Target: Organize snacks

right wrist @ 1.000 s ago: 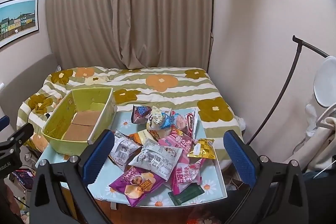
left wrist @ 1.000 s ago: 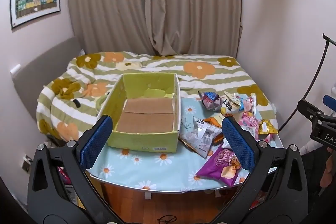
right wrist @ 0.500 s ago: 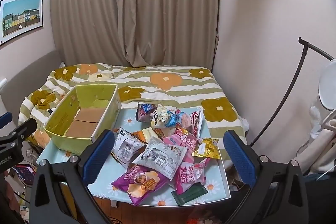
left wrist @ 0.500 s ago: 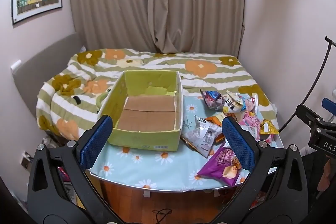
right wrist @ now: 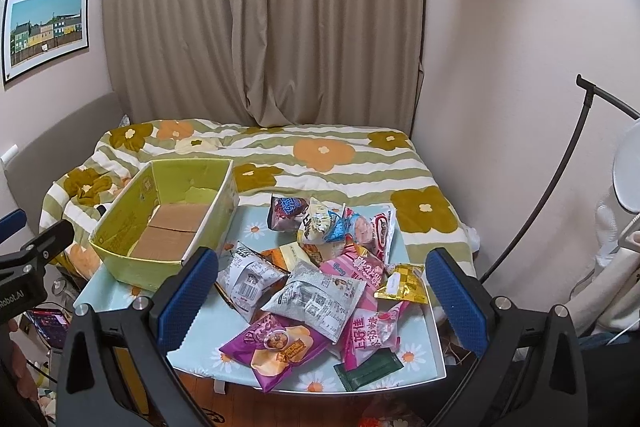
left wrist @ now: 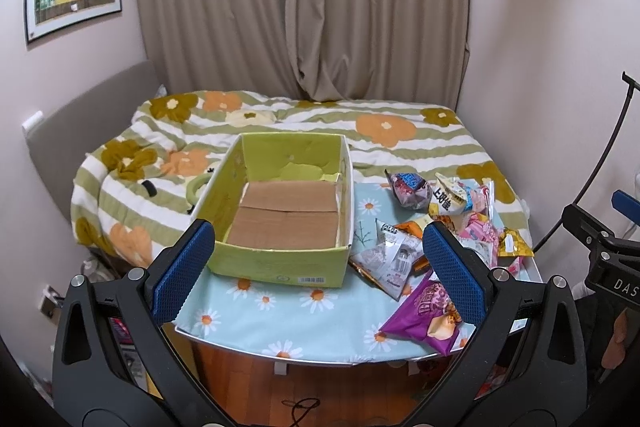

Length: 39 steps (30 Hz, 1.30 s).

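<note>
Right wrist view: the empty box sits at the table's left edge and the snacks are heaped on its right half, while the left gripper and right gripper hang short of the table, fingers wide and empty. Slick, overlapping packets could slide or come up two at a time, and the purple bag and dark bar at the near edge could be knocked off. Against a second ago, both views sit slightly farther back; nothing on the table has shifted.

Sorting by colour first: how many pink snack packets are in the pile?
2 clearly: one pink packet mid-pile beside the gold packet, another nearer the table's front edge, above the dark green packet. More may be buried.
</note>
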{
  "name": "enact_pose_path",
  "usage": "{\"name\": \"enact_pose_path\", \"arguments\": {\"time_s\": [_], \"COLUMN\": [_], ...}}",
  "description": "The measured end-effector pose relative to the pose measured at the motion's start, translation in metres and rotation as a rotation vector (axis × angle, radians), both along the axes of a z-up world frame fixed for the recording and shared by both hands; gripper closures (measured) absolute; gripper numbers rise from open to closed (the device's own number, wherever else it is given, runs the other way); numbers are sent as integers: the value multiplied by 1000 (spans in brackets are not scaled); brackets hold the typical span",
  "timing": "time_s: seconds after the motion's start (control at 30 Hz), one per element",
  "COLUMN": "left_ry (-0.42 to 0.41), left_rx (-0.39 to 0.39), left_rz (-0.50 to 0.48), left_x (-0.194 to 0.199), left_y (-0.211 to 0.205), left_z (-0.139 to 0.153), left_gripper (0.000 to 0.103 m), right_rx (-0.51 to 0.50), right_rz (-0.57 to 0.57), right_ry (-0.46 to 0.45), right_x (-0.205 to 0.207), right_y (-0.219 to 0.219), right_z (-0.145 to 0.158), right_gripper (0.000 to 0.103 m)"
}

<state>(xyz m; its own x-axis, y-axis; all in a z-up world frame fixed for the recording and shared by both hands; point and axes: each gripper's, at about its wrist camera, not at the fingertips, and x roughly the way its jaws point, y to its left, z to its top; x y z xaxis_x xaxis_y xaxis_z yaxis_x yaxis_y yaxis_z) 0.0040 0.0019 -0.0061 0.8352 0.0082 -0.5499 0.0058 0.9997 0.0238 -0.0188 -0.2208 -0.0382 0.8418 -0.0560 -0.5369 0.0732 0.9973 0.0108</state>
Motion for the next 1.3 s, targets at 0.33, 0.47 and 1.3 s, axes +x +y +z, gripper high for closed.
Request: {"name": "enact_pose_path", "arguments": {"time_s": [0.33,0.47,1.3], "left_ry": [16,17,39], "left_rx": [-16,-19,-27], "left_rz": [5,2,-23], "left_x": [0,0,13], "left_y": [3,6,8], "left_z": [-4,-3,-4], "left_gripper": [0,0,0], "right_rx": [6,6,10], "right_rz": [2,1,-8], "right_ry": [3,2,6], "right_x": [0,-2,-1], "right_y": [3,5,3], "right_z": [-1,0,0], "right_gripper": [0,0,0]}}
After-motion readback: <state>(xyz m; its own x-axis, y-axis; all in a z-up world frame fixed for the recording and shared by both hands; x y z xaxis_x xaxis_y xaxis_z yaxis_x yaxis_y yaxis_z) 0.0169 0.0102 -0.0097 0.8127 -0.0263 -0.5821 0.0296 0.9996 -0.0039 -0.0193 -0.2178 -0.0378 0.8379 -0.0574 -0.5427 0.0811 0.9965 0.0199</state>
